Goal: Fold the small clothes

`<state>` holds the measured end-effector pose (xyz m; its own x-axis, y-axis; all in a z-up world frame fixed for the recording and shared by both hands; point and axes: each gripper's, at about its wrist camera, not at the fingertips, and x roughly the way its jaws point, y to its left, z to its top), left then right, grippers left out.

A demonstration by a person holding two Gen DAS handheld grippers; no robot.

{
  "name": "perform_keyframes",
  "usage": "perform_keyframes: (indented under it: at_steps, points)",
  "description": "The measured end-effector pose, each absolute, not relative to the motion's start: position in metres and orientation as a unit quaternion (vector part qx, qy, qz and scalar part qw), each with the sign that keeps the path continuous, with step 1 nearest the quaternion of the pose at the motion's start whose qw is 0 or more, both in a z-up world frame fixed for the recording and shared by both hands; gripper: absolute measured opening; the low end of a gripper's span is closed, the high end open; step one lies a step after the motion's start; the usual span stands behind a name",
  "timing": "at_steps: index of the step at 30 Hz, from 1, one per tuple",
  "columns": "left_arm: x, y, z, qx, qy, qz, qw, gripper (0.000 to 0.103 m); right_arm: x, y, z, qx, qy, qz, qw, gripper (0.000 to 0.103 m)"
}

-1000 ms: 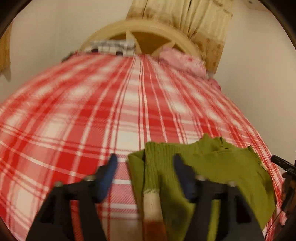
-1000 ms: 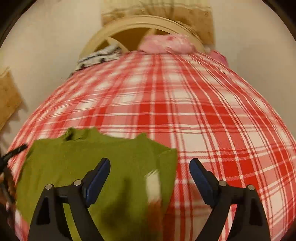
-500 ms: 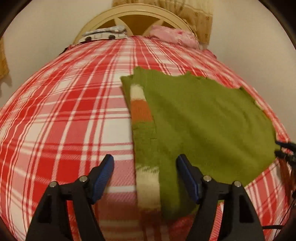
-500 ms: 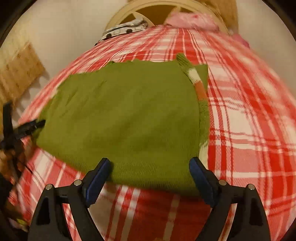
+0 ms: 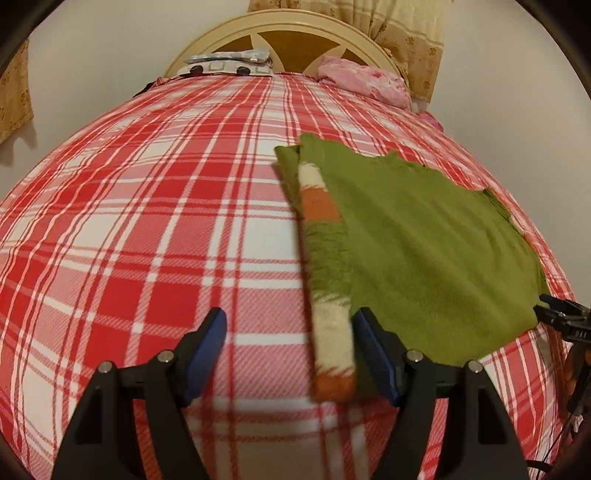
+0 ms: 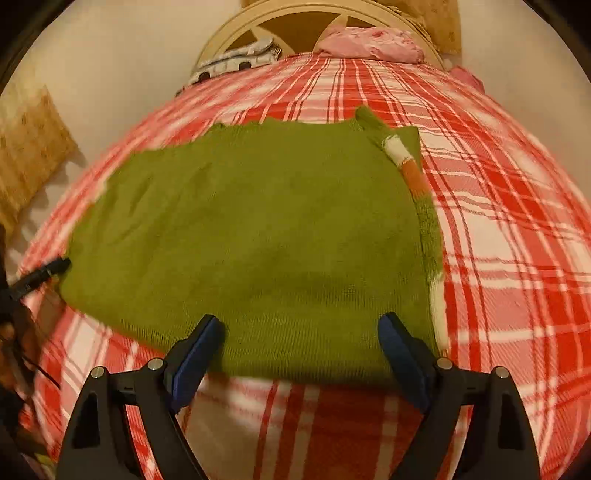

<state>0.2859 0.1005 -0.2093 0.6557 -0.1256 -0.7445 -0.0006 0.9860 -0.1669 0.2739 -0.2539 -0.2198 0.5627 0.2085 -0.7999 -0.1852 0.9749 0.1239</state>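
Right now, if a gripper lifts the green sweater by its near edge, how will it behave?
The green sweater lies limp and flat on the plaid blanket, so it will probably droop. Its striped sleeve lies loose along one side and may swing free. The fuzzy knit likely won't slip.

The green sweater (image 6: 258, 236) is matt, fuzzy knit; the plaid bedspread (image 5: 147, 221) is woven twill-textured cloth; the headboard (image 5: 295, 26) is smooth.
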Motion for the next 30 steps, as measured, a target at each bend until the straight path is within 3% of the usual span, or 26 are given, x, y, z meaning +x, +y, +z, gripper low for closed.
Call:
perform_keyframes:
  at_steps: [7, 12, 14, 17, 23, 30]
  points:
    - [0.275, 0.130, -0.202, -0.081, 0.393, -0.029, 0.915, 0.077, 0.255, -0.249, -0.195, 0.010, 0.438, 0.093, 0.894, 0.088]
    - [0.271, 0.165, -0.199, -0.105, 0.387, -0.013, 0.916, 0.077, 0.233, -0.158, -0.165, -0.100, 0.381, 0.173, 0.903, 0.087]
    - [0.268, 0.175, -0.198, -0.114, 0.384, -0.008, 0.916, 0.077, 0.226, -0.112, -0.166, -0.157, 0.366, 0.209, 0.893, 0.065]
    - [0.260, 0.189, -0.195, -0.126, 0.375, -0.017, 0.918, 0.077, 0.219, -0.059, -0.179, -0.225, 0.349, 0.241, 0.877, 0.059]
    - [0.256, 0.211, -0.196, -0.145, 0.379, -0.029, 0.913, 0.077, 0.207, 0.015, -0.209, -0.323, 0.323, 0.283, 0.843, 0.054]
    - [0.281, 0.222, -0.200, -0.191, 0.385, -0.051, 0.902, 0.077, 0.220, 0.049, -0.215, -0.327, 0.317, 0.284, 0.844, 0.054]
